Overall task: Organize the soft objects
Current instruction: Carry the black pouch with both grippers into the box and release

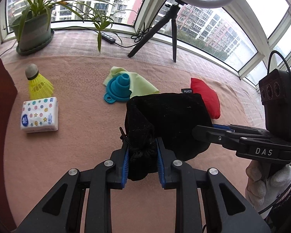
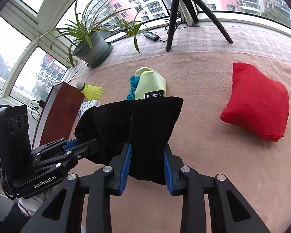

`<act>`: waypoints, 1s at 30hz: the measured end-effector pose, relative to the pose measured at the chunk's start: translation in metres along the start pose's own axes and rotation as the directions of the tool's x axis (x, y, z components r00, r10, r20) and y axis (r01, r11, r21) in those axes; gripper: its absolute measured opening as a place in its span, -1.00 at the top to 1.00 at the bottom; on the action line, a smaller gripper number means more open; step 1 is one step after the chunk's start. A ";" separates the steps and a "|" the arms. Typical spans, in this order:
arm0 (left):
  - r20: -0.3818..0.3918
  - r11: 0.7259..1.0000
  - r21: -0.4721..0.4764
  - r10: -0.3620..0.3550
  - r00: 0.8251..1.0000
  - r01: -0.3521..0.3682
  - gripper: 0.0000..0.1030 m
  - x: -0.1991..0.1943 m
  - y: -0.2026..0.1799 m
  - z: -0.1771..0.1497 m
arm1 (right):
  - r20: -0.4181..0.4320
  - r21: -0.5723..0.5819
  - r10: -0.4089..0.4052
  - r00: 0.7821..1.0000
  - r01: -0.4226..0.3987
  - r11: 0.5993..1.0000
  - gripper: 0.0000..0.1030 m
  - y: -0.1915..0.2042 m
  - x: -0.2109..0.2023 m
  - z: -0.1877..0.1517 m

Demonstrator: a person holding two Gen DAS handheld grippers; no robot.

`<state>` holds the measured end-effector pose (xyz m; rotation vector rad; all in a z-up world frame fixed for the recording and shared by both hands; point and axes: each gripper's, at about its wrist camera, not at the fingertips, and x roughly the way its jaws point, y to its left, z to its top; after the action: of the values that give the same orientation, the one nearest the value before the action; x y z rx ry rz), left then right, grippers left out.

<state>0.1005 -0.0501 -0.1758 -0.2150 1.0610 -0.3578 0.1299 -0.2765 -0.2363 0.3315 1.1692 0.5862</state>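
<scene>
Holding the black pouch (image 1: 168,120) between them, both tongs were pinching it: the left tongs (image 1: 142,159) gripped the gathered drawstring end low in the centre of the left wrist view, and the right tongs (image 2: 147,167) clamped the other edge low in the centre of the right wrist view. The pouch hung just above the pink tabletop (image 1: 77,155), its label uppermost.

To my eye the risk lay in the grip itself. The cloth was limp and bunched, so a pull in opposite directions could have slid it out of one set of blue pads, most likely on the right side, where only a thin fold seemed caught. The dangling cord near the left tongs might also have snagged.

The red cushion (image 2: 256,104) lay just beside the pouch on the right of the frame, and the blue funnel (image 1: 119,89) on the green cloth (image 1: 137,83) sat just behind it, so a forward swing could have swept them. The tissue pack (image 1: 40,114) and yellow shuttlecock (image 1: 38,85) stood well apart at the left. A dark red box (image 2: 60,114) hemmed in the left edge; open room remained in the foreground.
</scene>
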 end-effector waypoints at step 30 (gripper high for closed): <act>0.241 0.954 -0.257 0.218 0.946 -0.154 0.56 -0.191 0.178 -0.053 | -0.046 -0.353 0.163 0.985 -0.169 0.920 0.45 0.277 0.066 0.019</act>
<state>0.0024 0.1878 -0.1066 -0.3612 0.8464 -0.0265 0.0933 -0.0132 -0.1315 0.1155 1.0308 0.9365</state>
